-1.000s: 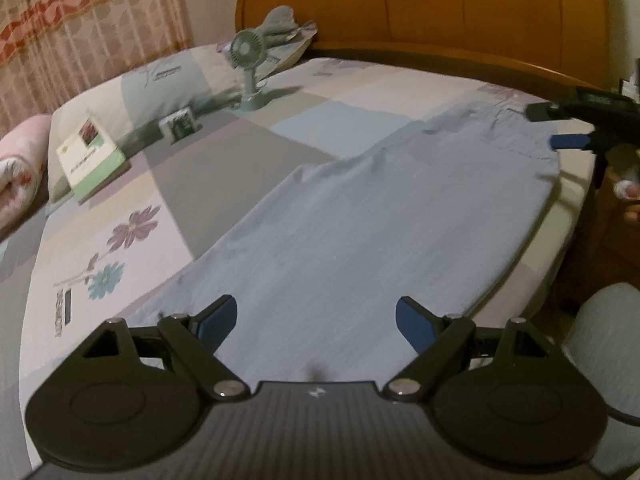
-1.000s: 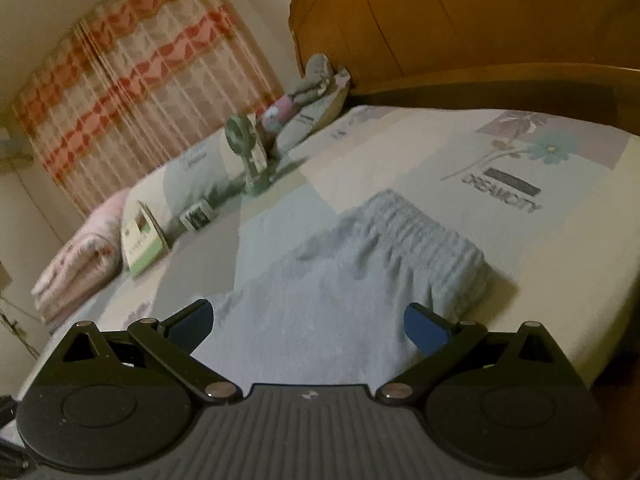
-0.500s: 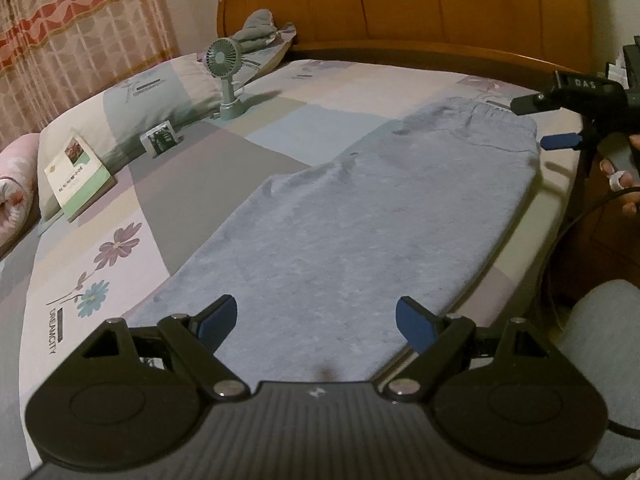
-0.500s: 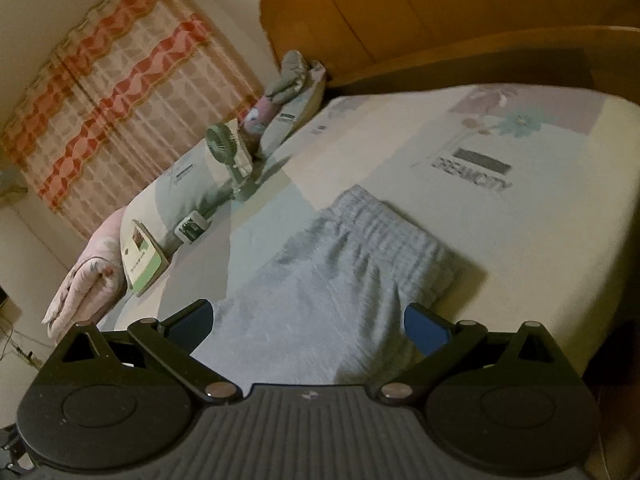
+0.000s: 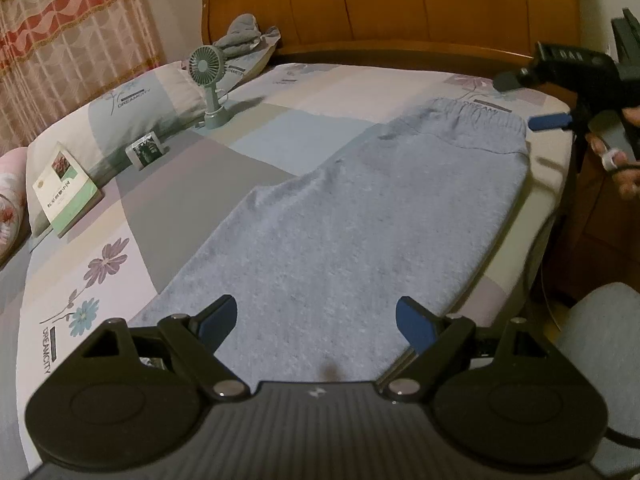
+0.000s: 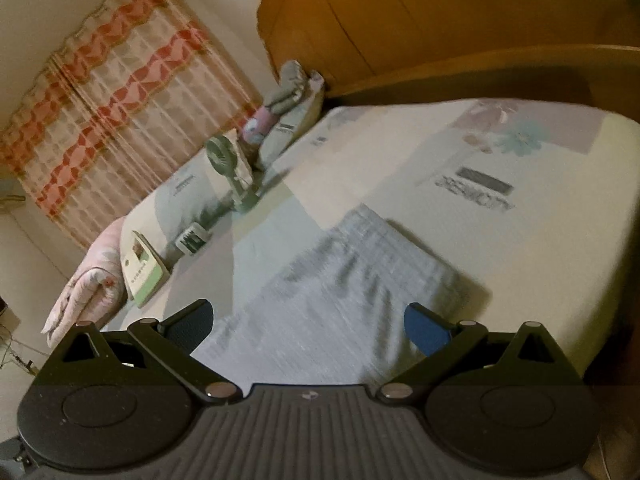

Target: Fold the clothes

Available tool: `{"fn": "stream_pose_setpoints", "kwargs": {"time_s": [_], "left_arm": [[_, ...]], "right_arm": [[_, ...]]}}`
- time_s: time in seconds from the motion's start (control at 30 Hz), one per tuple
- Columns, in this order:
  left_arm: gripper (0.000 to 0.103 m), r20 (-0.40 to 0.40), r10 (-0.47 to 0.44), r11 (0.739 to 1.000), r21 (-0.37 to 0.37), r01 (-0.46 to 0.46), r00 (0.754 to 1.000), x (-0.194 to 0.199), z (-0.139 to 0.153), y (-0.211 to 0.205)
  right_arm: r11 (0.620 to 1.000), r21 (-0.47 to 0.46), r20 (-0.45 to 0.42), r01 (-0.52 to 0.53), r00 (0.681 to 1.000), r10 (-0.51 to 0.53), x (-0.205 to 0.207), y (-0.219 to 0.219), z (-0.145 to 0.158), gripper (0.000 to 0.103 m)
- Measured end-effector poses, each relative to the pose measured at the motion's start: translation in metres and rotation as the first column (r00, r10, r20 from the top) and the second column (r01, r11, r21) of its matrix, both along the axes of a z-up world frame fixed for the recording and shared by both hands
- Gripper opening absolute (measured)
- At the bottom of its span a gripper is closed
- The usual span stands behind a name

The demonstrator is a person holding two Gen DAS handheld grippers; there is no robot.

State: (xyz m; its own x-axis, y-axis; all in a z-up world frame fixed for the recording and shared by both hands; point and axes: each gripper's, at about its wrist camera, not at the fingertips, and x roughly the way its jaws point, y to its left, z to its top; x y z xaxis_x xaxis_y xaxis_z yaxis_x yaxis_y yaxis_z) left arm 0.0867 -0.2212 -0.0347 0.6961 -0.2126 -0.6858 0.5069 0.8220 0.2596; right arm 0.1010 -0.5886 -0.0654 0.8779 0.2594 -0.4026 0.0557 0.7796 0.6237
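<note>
Grey sweatpants (image 5: 360,216) lie flat along the near edge of the bed, waistband (image 5: 476,120) at the far right. My left gripper (image 5: 316,320) hovers open above the leg end, holding nothing. In the right wrist view the same sweatpants (image 6: 344,296) stretch away from my right gripper (image 6: 308,328), which is open and empty above the waistband end. From the left wrist view the right gripper (image 5: 536,100) shows at the far right, beyond the waistband, held by a hand (image 5: 620,160).
On the patterned bed sheet (image 5: 320,92) stand a small green fan (image 5: 210,80), a photo card (image 5: 146,152) and a green book (image 5: 66,192) against a pillow (image 5: 132,108). A wooden headboard (image 5: 400,4) is behind. A grey chair seat (image 5: 600,328) sits off the bed edge.
Both grippers have lifted and pulled back from the sweatpants, so more of the bed shows. Both stay open; the sweatpants lie still.
</note>
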Motion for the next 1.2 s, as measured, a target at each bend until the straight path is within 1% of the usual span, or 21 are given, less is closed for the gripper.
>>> {"fn": "stream_pose_setpoints", "kwargs": {"time_s": [0.1, 0.27, 0.37, 0.47, 0.53, 0.6, 0.7, 0.77, 0.93, 1.13, 1.2], "left_arm": [[0.087, 0.0, 0.002, 1.0, 0.0, -0.002, 1.0, 0.001, 0.0, 0.0], [0.087, -0.001, 0.015, 1.0, -0.003, -0.015, 1.0, 0.004, 0.0, 0.004], [0.087, -0.002, 0.024, 1.0, -0.007, -0.024, 1.0, 0.005, 0.0, 0.008], [0.087, -0.009, 0.028, 1.0, -0.014, -0.028, 1.0, 0.007, -0.001, 0.01], [0.087, -0.016, 0.025, 1.0, -0.017, -0.025, 1.0, 0.008, -0.003, 0.01], [0.087, -0.021, 0.021, 1.0, -0.021, -0.021, 1.0, 0.009, -0.004, 0.01], [0.087, -0.027, 0.015, 1.0, -0.026, -0.015, 1.0, 0.009, -0.005, 0.009], [0.087, -0.03, 0.014, 1.0, -0.025, -0.015, 0.999, 0.009, -0.006, 0.008], [0.087, -0.035, 0.026, 0.999, -0.024, -0.027, 0.999, 0.01, -0.008, 0.01], [0.087, -0.046, 0.037, 0.999, -0.027, -0.038, 0.998, 0.013, -0.011, 0.012], [0.087, -0.046, 0.035, 0.999, -0.029, -0.036, 0.998, 0.013, -0.011, 0.011]], "right_arm": [[1.0, 0.005, 0.007, -0.015, 1.0, 0.015, 0.011, 0.002, 0.0, 0.103], [1.0, 0.0, -0.064, -0.005, 0.998, 0.005, 0.027, 0.001, -0.015, 0.103], [0.999, 0.053, -0.048, -0.007, 0.999, 0.009, 0.017, -0.006, -0.02, 0.103], [0.995, 0.092, -0.031, 0.027, 0.999, -0.024, 0.0, -0.018, -0.021, 0.103], [0.989, 0.14, -0.044, 0.05, 0.998, -0.045, -0.008, -0.028, -0.027, 0.103], [0.975, 0.214, -0.07, 0.06, 0.996, -0.046, -0.01, -0.038, -0.037, 0.103], [0.94, 0.335, -0.098, 0.062, 0.995, -0.031, -0.009, -0.048, -0.052, 0.103], [0.923, 0.379, -0.117, 0.06, 0.993, -0.017, -0.005, -0.049, -0.059, 0.103], [0.91, 0.409, -0.17, 0.066, 0.985, 0.005, 0.013, -0.042, -0.068, 0.103], [0.888, 0.447, -0.173, 0.107, 0.984, -0.032, 0.02, -0.04, -0.07, 0.103], [0.889, 0.443, -0.159, 0.115, 0.986, -0.048, 0.019, -0.04, -0.069, 0.103]]}}
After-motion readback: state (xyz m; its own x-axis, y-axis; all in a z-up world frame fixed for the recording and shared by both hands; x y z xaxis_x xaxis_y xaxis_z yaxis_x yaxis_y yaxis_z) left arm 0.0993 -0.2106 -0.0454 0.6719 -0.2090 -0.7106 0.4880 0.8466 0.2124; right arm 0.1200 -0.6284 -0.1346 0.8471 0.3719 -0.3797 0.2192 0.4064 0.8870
